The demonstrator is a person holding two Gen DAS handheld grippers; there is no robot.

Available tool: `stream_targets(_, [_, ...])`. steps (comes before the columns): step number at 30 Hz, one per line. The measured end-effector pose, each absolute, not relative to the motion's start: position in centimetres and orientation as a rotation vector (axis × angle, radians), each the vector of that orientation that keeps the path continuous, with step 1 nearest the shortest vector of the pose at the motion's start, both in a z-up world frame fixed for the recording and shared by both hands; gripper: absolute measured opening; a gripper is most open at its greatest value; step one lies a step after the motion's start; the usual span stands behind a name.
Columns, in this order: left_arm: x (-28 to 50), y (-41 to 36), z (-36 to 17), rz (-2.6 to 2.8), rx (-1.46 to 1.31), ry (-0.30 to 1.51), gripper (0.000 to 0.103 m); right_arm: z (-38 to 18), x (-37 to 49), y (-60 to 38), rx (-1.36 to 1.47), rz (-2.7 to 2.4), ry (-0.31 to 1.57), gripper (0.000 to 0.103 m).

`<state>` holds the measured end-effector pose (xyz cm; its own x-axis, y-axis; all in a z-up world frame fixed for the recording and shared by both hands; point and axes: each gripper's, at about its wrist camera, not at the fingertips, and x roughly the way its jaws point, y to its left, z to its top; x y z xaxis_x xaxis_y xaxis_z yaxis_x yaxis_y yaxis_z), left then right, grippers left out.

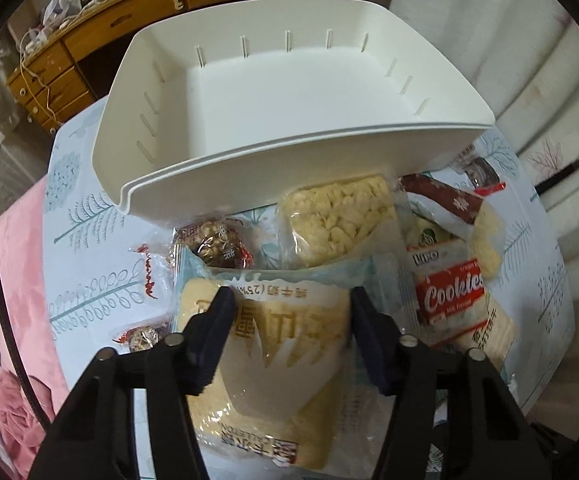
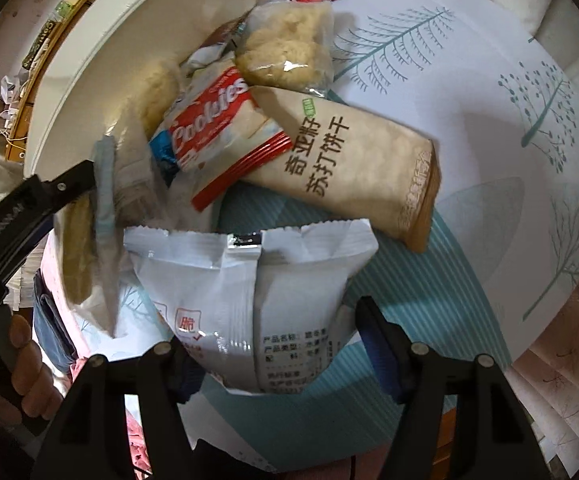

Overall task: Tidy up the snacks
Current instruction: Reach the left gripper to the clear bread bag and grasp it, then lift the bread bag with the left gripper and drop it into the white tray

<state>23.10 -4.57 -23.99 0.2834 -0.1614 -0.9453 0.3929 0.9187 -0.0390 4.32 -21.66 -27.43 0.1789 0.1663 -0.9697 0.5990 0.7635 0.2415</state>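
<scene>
Several wrapped snacks lie heaped on a round table (image 1: 89, 216) whose pale cloth is printed with teal trees and leaves. Behind the heap, touching its far edge, stands a white plastic bin (image 1: 289, 92), rectangular, smooth and matte, with thin slots along its inner walls; its near wall rises between the snacks and its bare floor. The left gripper (image 1: 289, 332) points down with its black jaws on either side of a clear-wrapped pale wafer pack (image 1: 265, 360), pads at the crinkled film, though whether they press it I cannot tell. Just beyond lie a puffed-rice bar (image 1: 337, 220) in clear film, nubbly and cream-coloured, a red-and-white Cookies packet (image 1: 453, 292), and two small nut candies (image 1: 217, 244) in twisted shiny wrappers. The right gripper (image 2: 277, 344) straddles a white foil pouch (image 2: 249, 292) with a serrated top edge and a back seam; its jaws stand apart and the right pad shows a gap from the pouch. Beside it rests a long tan cracker sleeve (image 2: 345, 160), matte paper with dark printed characters, partly under the Cookies packet. At the left edge of the right wrist view, a hand (image 2: 29, 368) grips the other tool's black handle. A wooden desk (image 1: 89, 40) stands well behind.
</scene>
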Motion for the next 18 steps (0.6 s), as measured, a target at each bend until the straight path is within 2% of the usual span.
stream_targets(5, [21.7,-3.3,-22.5,-0.398,0.268,1.199,0.038,-26.3,3.4,-20.6,0.659,-0.342,1.347,0.068])
stream_targets(18, [20.0,-1.5,-19.3,-0.454,0.275,1.148,0.023,-23.9,2.3,-19.3,0.635,-0.326,1.277,0.068])
